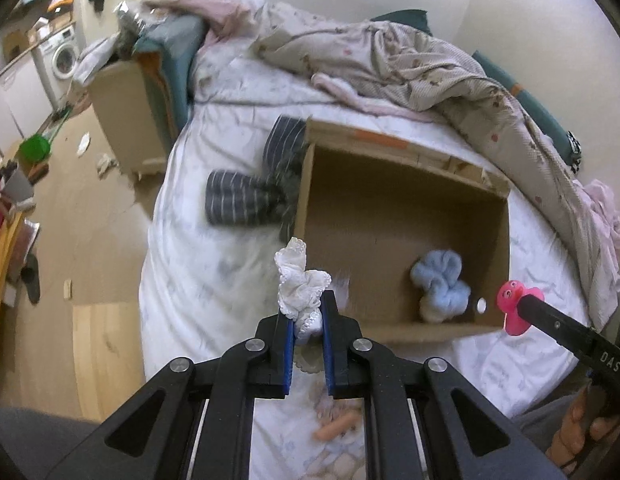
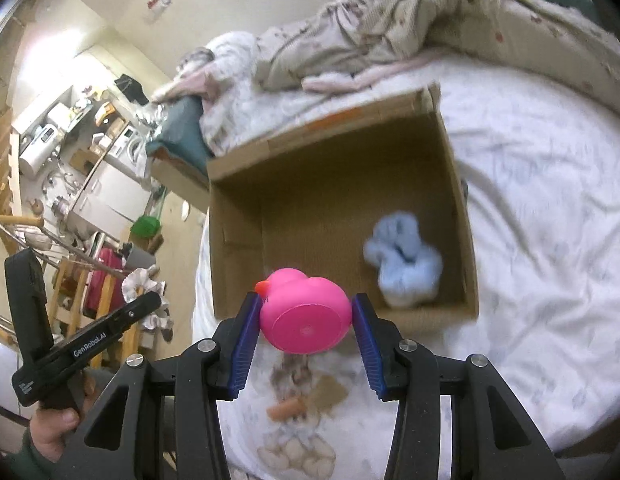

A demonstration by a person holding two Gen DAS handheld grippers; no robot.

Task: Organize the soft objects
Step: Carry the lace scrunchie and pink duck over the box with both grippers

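Both hand-held grippers clamped near box point(image 1: 402, 332): left point(image 1: 306, 312) lace cloth point(image 1: 300, 280), right point(image 2: 306, 312) pink duck point(image 2: 306, 316).

Where we find things on the bed

An open brown cardboard box point(image 1: 406, 216) sits on the white quilted bed point(image 1: 214, 272); inside, near its front right corner, lies a fluffy pale-blue soft bundle point(image 1: 440, 286). Left of the box, touching its wall, we see dark striped fabric point(image 1: 250, 184). Behind it lies a crumpled beige patterned blanket point(image 1: 410, 68). Before it, a white lacy cloth point(image 1: 300, 284) sits left, a pink rubber duck point(image 2: 306, 316) right.
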